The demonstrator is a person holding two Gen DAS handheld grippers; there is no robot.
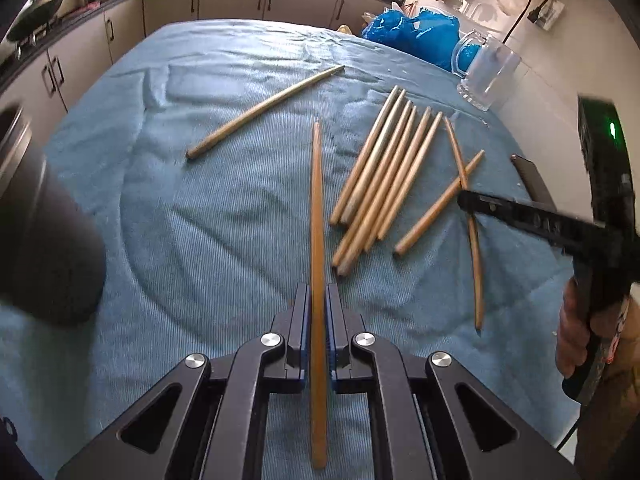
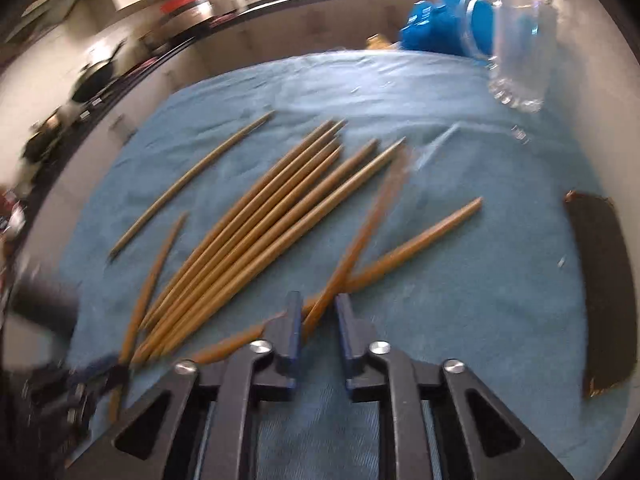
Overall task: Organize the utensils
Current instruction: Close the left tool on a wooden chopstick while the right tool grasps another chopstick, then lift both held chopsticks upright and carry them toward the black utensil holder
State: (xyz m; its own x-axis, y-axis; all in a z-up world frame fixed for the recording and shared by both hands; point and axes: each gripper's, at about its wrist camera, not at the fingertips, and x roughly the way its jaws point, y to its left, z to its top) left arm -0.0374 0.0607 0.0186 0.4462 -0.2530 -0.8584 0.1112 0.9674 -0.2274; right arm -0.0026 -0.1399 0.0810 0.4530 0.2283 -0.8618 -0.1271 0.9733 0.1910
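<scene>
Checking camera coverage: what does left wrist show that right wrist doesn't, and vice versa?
Left wrist only: the left gripper shut on one chopstick, a dark cylinder at the left edge, and the hand holding the right gripper.

Right wrist only: the right gripper around a crossed chopstick, with a gap still showing between its fingers.

Both: blue cloth, the chopstick bundle, glass mug, blue bag, dark flat object.
</scene>
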